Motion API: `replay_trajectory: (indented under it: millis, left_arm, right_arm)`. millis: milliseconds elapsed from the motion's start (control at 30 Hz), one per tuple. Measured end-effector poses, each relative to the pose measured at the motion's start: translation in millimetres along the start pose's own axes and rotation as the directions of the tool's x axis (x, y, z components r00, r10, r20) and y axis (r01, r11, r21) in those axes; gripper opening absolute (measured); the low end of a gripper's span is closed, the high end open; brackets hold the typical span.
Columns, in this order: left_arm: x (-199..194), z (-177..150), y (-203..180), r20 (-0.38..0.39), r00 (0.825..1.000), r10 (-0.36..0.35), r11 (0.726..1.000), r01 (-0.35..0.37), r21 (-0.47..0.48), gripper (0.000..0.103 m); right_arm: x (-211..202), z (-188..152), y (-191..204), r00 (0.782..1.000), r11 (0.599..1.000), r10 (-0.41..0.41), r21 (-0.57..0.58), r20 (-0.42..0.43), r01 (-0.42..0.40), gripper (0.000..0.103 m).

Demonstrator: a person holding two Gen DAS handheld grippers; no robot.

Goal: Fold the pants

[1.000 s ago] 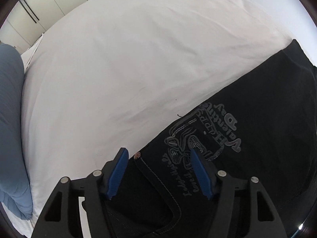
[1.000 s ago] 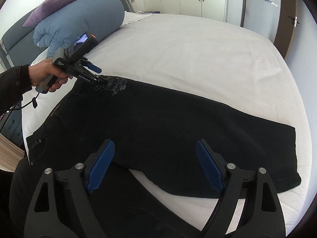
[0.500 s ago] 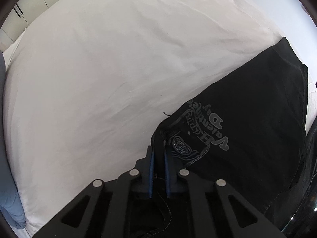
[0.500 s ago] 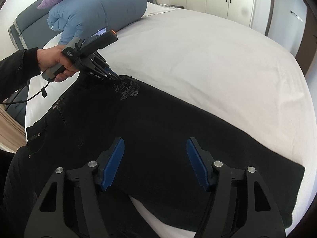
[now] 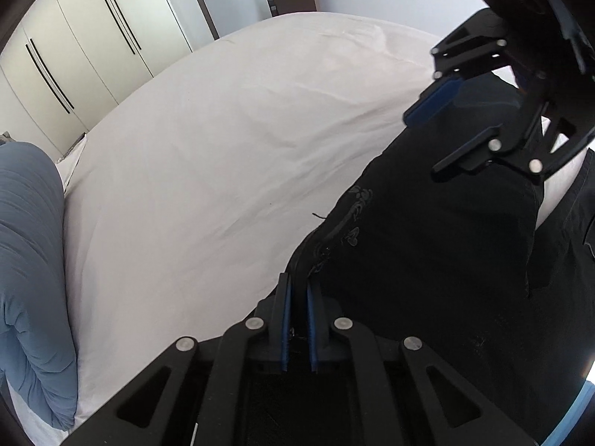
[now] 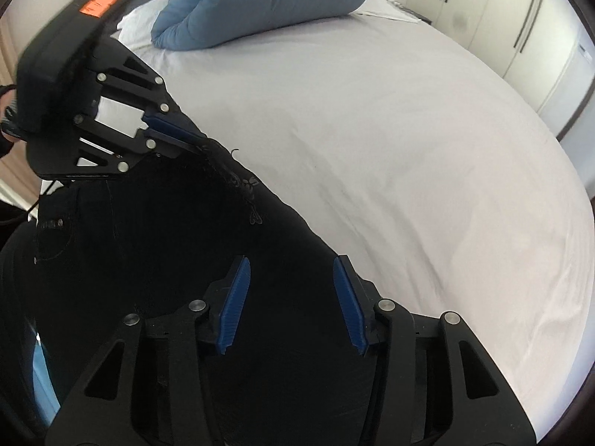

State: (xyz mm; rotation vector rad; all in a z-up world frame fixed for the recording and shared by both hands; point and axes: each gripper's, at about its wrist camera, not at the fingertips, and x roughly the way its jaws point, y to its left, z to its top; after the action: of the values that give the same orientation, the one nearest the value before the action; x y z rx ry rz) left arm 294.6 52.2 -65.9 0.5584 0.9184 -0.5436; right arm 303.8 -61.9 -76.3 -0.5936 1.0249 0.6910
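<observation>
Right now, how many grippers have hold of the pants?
1. The left gripper is shut on the pants edge; the right gripper fingers straddle the fabric without pressing.

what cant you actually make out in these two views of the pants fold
- Right gripper: its pads straddle the black pants, jaws just closing, but contact is lost against the dark cloth in the right wrist view.
- Pant hems: hidden in the left wrist view behind the right gripper, past the bottom edge in the other.
- Print: creased, too small to read.
- Left gripper: its frame hides the cloth edge it pinches.
</observation>
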Motion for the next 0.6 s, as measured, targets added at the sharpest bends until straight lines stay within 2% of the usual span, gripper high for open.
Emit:
replay_trajectory:
  millis: [100, 233, 367, 400, 500, 600]
  left_arm:
    - [-1.2, -3.0, -3.4, 0.018, 1.000, -0.004, 1.000, 0.004, -0.005, 0.007]
    - [-4.9, -6.3, -1.9, 0.031, 0.999, -0.009, 1.000, 0.009, -0.003, 0.007]
    - [-2.2, -11.7, -5.6, 0.040, 0.999, -0.007, 1.000, 0.008, -0.009, 0.007]
    - [1.0, -6.3, -2.4, 0.041, 0.999, -0.007, 1.000, 0.008, -0.011, 0.007]
    - [-1.1, -7.2, -4.7, 0.044, 0.999, -0.005, 1.000, 0.005, -0.012, 0.007]
    - [-6.6, -8.7, -6.6, 0.054, 0.999, -0.003, 1.000, 0.004, -0.023, 0.007]
  right_arm:
    - [15.5, 13.5, 2.3, 0.998, 0.998, -0.013, -0.057, -0.057, 0.009, 0.045]
    - [24.2, 25.3, 1.6, 0.996, 0.996, -0.016, -0.087, -0.082, 0.009, 0.043]
    - [35.9, 28.6, -2.7, 0.990, 0.993, -0.031, -0.116, -0.138, 0.015, 0.025]
    - [38.7, 29.5, -4.2, 0.988, 0.993, -0.032, -0.115, -0.153, 0.014, 0.017]
    - [35.7, 33.5, -10.0, 0.988, 0.996, -0.008, -0.084, -0.155, -0.005, 0.009]
    - [20.1, 28.5, -10.9, 0.990, 0.999, 0.011, -0.047, -0.137, -0.018, 0.005]
